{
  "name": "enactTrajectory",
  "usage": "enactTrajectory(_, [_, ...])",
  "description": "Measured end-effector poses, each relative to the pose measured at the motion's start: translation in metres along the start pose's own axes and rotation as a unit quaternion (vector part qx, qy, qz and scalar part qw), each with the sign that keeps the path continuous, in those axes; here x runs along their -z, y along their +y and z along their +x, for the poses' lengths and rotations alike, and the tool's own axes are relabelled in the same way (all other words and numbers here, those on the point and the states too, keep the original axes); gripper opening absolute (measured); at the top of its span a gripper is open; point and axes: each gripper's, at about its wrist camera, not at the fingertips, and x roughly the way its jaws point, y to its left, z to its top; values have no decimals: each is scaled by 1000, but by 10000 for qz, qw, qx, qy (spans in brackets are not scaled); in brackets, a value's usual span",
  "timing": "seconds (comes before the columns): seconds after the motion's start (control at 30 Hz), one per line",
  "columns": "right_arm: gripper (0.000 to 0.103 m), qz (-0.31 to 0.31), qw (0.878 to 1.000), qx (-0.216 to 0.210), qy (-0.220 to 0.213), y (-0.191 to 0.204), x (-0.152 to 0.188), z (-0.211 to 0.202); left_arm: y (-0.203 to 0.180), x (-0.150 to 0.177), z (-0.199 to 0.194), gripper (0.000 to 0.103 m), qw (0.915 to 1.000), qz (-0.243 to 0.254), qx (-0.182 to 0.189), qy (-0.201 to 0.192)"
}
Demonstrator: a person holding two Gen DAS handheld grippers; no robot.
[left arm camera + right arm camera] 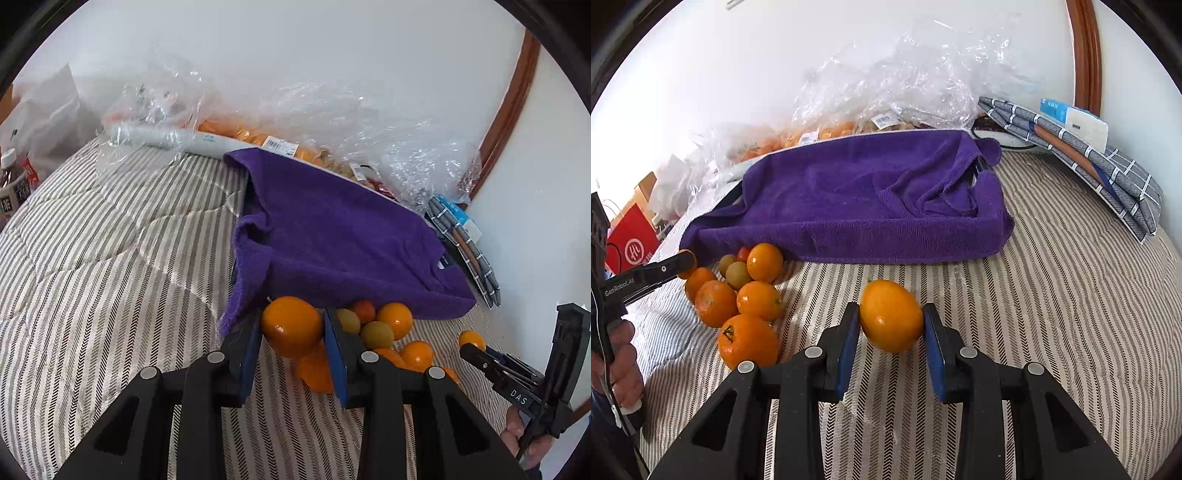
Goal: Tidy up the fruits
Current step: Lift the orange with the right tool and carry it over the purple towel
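Left wrist view
Bags: clear plastic bags lie along the far edge of the bed, against the wall; orange fruit and price labels show through the film.
Purple towel: draped over a box-shaped thing; whether that thing holds anything I cannot tell.
Left hand-held gripper: blue pads pressed on both sides of a large orange, just in front of the towel's near edge.
Fruit pile: oranges and two greenish fruits lie loose on the bed, right behind the held one.
Right hand-held gripper: at the right edge, with a small orange fruit at its tip.

Right wrist view
Right hand-held gripper: clamped on an orange fruit over the striped bed cover, in front of the towel.
Fruit pile: to the left, beside the towel's near left corner.
Left hand-held gripper: reaches in from the left over the pile, orange showing at its tip.
Folded cloths: at the far right corner.
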Motion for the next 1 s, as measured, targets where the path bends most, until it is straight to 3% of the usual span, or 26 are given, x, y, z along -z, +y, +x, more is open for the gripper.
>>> enactTrajectory(0.23, [34,13,9997,250,-17,1,4,-5,-6,-2,-10,32,9997,92,132,-192])
enactTrajectory(0.47, [34,155,9995,286,-8,5,1,-21,-1,-11,-15,31,9997,-156,169,-97])
enactTrajectory(0.77, [34,242,9986,305,-363,10,-44,-36,-15,-63,-34,32,9993,64,23,-371])
enactTrajectory(1.0, [34,230,9971,308,-663,3,-88,-25,-34,-104,-12,31,9988,190,-55,-454])
